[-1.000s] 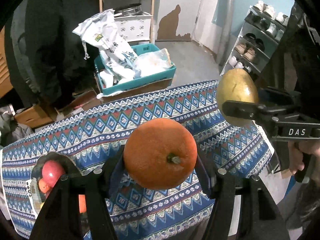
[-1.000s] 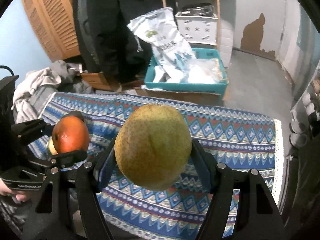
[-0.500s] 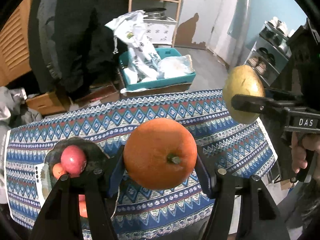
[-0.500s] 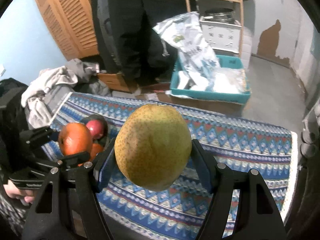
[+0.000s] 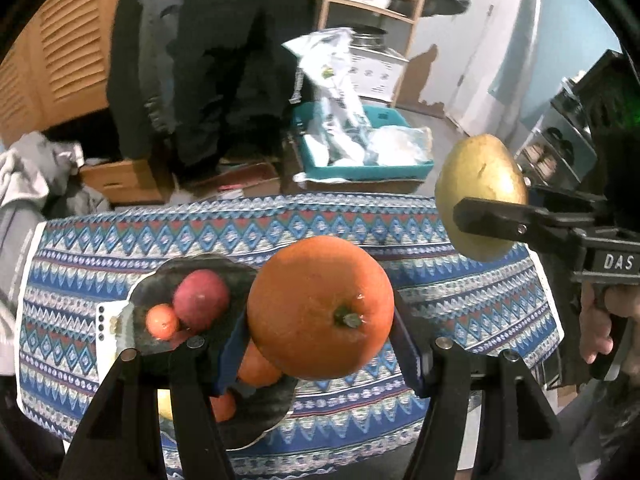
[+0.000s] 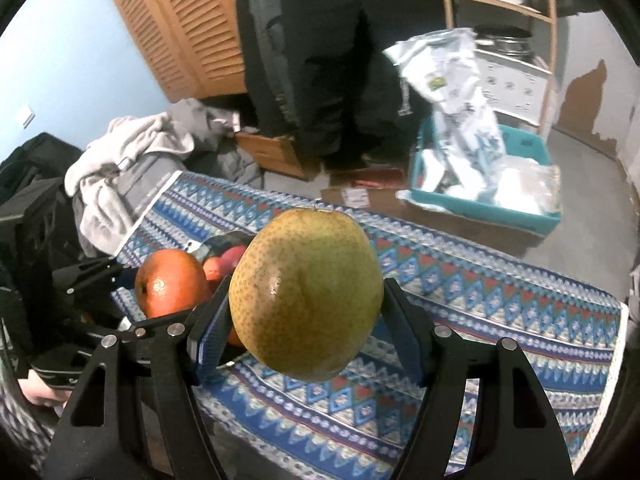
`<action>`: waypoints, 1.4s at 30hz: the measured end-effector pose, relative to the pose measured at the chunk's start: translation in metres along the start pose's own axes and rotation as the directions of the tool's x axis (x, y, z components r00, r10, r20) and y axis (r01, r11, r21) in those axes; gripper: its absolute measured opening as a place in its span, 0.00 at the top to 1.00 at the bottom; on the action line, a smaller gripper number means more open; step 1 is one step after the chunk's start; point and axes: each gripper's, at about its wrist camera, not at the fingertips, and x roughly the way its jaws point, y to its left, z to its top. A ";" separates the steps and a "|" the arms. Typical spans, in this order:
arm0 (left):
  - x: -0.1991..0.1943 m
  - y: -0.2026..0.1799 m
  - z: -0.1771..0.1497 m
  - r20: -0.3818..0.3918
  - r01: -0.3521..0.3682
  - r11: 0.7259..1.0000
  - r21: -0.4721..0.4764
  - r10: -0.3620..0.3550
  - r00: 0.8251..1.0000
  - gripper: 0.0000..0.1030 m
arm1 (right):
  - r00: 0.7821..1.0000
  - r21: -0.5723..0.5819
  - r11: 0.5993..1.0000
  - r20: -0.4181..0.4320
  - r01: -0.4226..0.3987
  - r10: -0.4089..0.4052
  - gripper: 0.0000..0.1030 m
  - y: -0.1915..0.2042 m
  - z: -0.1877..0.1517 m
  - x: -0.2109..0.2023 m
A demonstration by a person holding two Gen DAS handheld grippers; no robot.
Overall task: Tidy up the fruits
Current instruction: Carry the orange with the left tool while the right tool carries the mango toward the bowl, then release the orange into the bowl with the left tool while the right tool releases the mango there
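I am carrying fruit to the dark bowl (image 5: 160, 280), which is lying below and just left of my left gripper (image 5: 320, 320). That gripper is clamping the orange (image 5: 320, 304) in the air above the patterned tablecloth (image 5: 460, 304). Off to its right, my right gripper (image 6: 306, 312) is gripping the pear (image 6: 306, 296), also aloft. I judge the next move is lowering the orange onto the apple (image 5: 202, 294) and small oranges (image 5: 162, 320) without knocking them, then releasing.

Orange (image 5: 320, 308) bright orange, green stem nub; pear (image 6: 306, 296) yellow-green, brown-speckled. Tablecloth (image 5: 360, 220) blue, red and white zigzag-diamond bands. Bowl (image 5: 160, 280) dark grey; crate (image 6: 480, 208) teal.
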 end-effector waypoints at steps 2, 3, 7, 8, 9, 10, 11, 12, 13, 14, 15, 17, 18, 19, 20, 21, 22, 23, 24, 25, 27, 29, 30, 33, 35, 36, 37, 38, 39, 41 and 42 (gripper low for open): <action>0.001 0.018 -0.003 -0.010 -0.017 0.999 -0.037 0.016 1.000 0.36 | 1.000 -0.016 1.000 -0.017 -0.008 0.008 0.31 0.011 0.004 0.012; 0.001 0.024 -0.003 -0.012 -0.020 0.999 -0.048 0.020 1.000 0.36 | 1.000 -0.022 1.000 -0.023 -0.012 0.012 0.31 0.015 0.005 0.016; -0.002 0.053 -0.009 -0.014 -0.045 0.994 -0.104 0.044 0.999 0.36 | 0.998 -0.045 0.998 -0.052 -0.036 0.034 0.31 0.034 0.012 0.038; -0.003 0.059 -0.010 -0.014 -0.053 0.992 -0.114 0.052 0.999 0.36 | 0.998 -0.055 0.998 -0.058 -0.038 0.035 0.31 0.040 0.015 0.045; -0.003 0.065 -0.010 -0.013 -0.059 0.991 -0.124 0.058 0.998 0.36 | 0.997 -0.062 0.997 -0.063 -0.040 0.036 0.31 0.045 0.017 0.050; -0.004 0.071 -0.011 -0.013 -0.065 0.989 -0.133 0.064 0.998 0.36 | 0.997 -0.067 0.997 -0.070 -0.044 0.040 0.31 0.049 0.019 0.055; -0.004 0.077 -0.012 -0.013 -0.071 0.987 -0.142 0.070 0.997 0.36 | 0.996 -0.071 0.996 -0.077 -0.051 0.046 0.31 0.054 0.020 0.061; -0.004 0.082 -0.013 -0.013 -0.077 0.986 -0.149 0.076 0.997 0.36 | 0.995 -0.073 0.996 -0.083 -0.060 0.054 0.31 0.058 0.022 0.067; -0.004 0.087 -0.014 -0.013 -0.087 0.984 -0.156 0.086 0.996 0.36 | 0.994 -0.075 0.995 -0.089 -0.066 0.059 0.31 0.061 0.023 0.072; -0.004 0.093 -0.014 -0.015 -0.103 0.982 -0.159 0.102 0.995 0.36 | 0.993 -0.077 0.994 -0.097 -0.071 0.063 0.31 0.065 0.024 0.078; -0.003 0.097 -0.015 -0.019 -0.112 0.980 -0.162 0.111 0.994 0.36 | 0.993 -0.080 0.994 -0.103 -0.073 0.065 0.31 0.069 0.025 0.083; 0.002 0.110 -0.019 -0.033 -0.121 0.975 -0.186 0.117 0.993 0.36 | 0.991 -0.090 0.993 -0.116 -0.079 0.068 0.31 0.077 0.027 0.096; 0.004 0.116 -0.020 -0.041 -0.124 0.973 -0.196 0.118 0.992 0.36 | 0.990 -0.095 0.992 -0.124 -0.080 0.068 0.31 0.080 0.027 0.102; 0.006 0.121 -0.023 -0.049 -0.129 0.971 -0.203 0.121 0.991 0.36 | 0.989 -0.100 0.992 -0.134 -0.079 0.065 0.31 0.083 0.027 0.109; 0.010 0.127 -0.025 -0.058 -0.136 0.968 -0.211 0.126 0.990 0.36 | 0.988 -0.105 0.992 -0.143 -0.076 0.061 0.31 0.085 0.027 0.115; 0.013 0.130 -0.026 -0.061 -0.136 0.967 -0.214 0.126 0.990 0.36 | 0.987 -0.111 0.991 -0.153 -0.075 0.057 0.31 0.087 0.027 0.122; 0.016 0.134 -0.027 -0.065 -0.135 0.966 -0.220 0.124 0.990 0.36 | 0.985 -0.113 0.991 -0.161 -0.073 0.055 0.31 0.088 0.027 0.126; 0.021 0.139 -0.028 -0.073 -0.139 0.963 -0.229 0.125 0.989 0.36 | 0.984 -0.116 0.991 -0.172 -0.072 0.051 0.31 0.090 0.026 0.132; 0.024 0.142 -0.029 -0.082 -0.144 0.961 -0.236 0.128 0.988 0.36 | 0.982 -0.119 0.990 -0.181 -0.071 0.049 0.31 0.090 0.025 0.137; 0.030 0.148 -0.030 -0.096 -0.152 0.956 -0.250 0.131 0.987 0.36 | 0.980 -0.124 0.990 -0.192 -0.068 0.044 0.31 0.091 0.024 0.143; 0.039 0.156 -0.033 -0.117 -0.160 0.950 -0.268 0.133 0.984 0.36 | 0.977 -0.131 0.990 -0.211 -0.060 0.031 0.31 0.091 0.022 0.154; 0.046 0.161 -0.035 -0.136 -0.171 0.945 -0.278 0.137 0.981 0.36 | 0.973 -0.123 0.991 -0.229 -0.059 0.030 0.31 0.089 0.019 0.164; 0.049 0.163 -0.037 -0.144 -0.176 0.944 -0.280 0.140 0.980 0.36 | 0.971 -0.116 0.991 -0.237 -0.061 0.032 0.31 0.087 0.018 0.168; 0.059 0.169 -0.040 -0.170 -0.196 0.940 -0.278 0.153 0.973 0.36 | 0.965 -0.111 0.992 -0.261 -0.052 0.022 0.31 0.082 0.014 0.179; 0.066 0.173 -0.043 -0.192 -0.204 0.936 -0.287 0.152 0.970 0.36 | 0.962 -0.114 0.993 -0.273 -0.042 0.010 0.31 0.080 0.010 0.186; 0.070 0.176 -0.045 -0.204 -0.201 0.933 -0.299 0.143 0.968 0.36 | 0.960 -0.115 0.993 -0.279 -0.038 0.004 0.31 0.078 0.009 0.189; 0.072 0.177 -0.046 -0.210 -0.199 0.931 -0.306 0.138 0.968 0.36 | 0.959 -0.117 0.993 -0.283 -0.034 0.000 0.31 0.078 0.008 0.191; 0.075 0.179 -0.047 -0.218 -0.198 0.930 -0.310 0.133 0.967 0.36 | 0.957 -0.118 0.993 -0.289 -0.031 -0.005 0.31 0.076 0.007 0.194; 0.077 0.178 -0.048 -0.226 -0.203 0.929 -0.308 0.136 0.965 0.36 | 0.956 -0.118 0.993 -0.295 -0.028 -0.008 0.31 0.075 0.006 0.196; 0.082 0.177 -0.050 -0.241 -0.219 0.929 -0.297 0.149 0.959 0.36 | 0.952 -0.118 0.993 -0.306 -0.023 -0.014 0.31 0.072 0.004 0.201; 0.084 0.177 -0.051 -0.247 -0.223 0.929 -0.295 0.151 0.957 0.36 | 0.950 -0.118 0.993 -0.311 -0.021 -0.017 0.31 0.071 0.003 0.203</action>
